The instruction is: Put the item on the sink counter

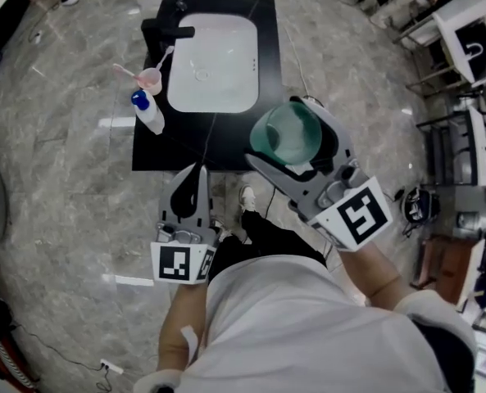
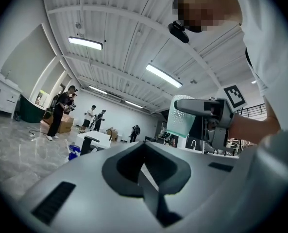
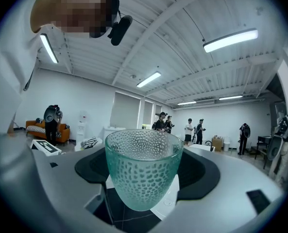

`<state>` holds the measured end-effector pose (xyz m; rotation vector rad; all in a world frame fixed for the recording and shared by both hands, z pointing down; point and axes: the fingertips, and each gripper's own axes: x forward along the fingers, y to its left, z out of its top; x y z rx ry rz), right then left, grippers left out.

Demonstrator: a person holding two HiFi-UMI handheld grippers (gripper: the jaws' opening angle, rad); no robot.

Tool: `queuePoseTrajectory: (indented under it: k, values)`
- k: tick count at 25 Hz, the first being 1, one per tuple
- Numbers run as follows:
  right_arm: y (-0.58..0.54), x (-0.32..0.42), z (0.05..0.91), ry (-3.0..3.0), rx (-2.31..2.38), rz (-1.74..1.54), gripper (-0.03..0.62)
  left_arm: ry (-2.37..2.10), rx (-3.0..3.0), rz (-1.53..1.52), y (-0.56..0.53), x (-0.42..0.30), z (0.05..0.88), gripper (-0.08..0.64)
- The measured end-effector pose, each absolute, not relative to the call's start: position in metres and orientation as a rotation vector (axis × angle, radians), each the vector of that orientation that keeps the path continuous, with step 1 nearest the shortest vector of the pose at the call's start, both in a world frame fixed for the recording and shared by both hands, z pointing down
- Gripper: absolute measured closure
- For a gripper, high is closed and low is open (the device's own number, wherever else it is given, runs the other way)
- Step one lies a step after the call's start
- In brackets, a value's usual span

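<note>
Gripping a green dimpled glass cup [image 1: 286,133], the right gripper [image 1: 292,142] is held over the near right corner of the black sink table [image 1: 148,150]. Its fingers are spread as wide as the cup's body and pressed against both sides. The cup is kept upright, mouth up. In the right gripper view, the dark table top and a white edge of the basin [image 1: 214,64] are seen beneath the cup's foot; whether the foot touches the table cannot be told.

The left gripper [image 1: 198,174] is held lower and to the left, at the table's near edge, with its fingers brought together and nothing caught between them.

On the narrow strip of table left of the basin, a pink cup [image 1: 149,79] is set with a toothbrush [image 1: 164,58] leaning out of it. A clear bottle with a blue cap [image 1: 147,111] is placed just beside it, nearer the front edge. A black faucet [image 1: 167,31] is mounted at the far left corner, its spout reaching over the basin. These things are well apart from the glass cup, with the basin lying between them.

A grey marbled floor [image 1: 54,137] is seen all around the table, and several people [image 3: 197,130] are seen standing far off.
</note>
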<state>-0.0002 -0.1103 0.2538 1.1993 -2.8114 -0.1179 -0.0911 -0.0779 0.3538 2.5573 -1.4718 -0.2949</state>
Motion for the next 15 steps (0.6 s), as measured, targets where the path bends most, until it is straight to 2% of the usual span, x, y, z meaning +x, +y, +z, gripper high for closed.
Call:
queuePoseTrajectory:
  k: [15]
  values:
    - [-0.1,0.016,0.265,-2.743,1.275,-0.096,0.192,-1.337,2.555,-0.3,-0.06,-0.065,0.374,0.557]
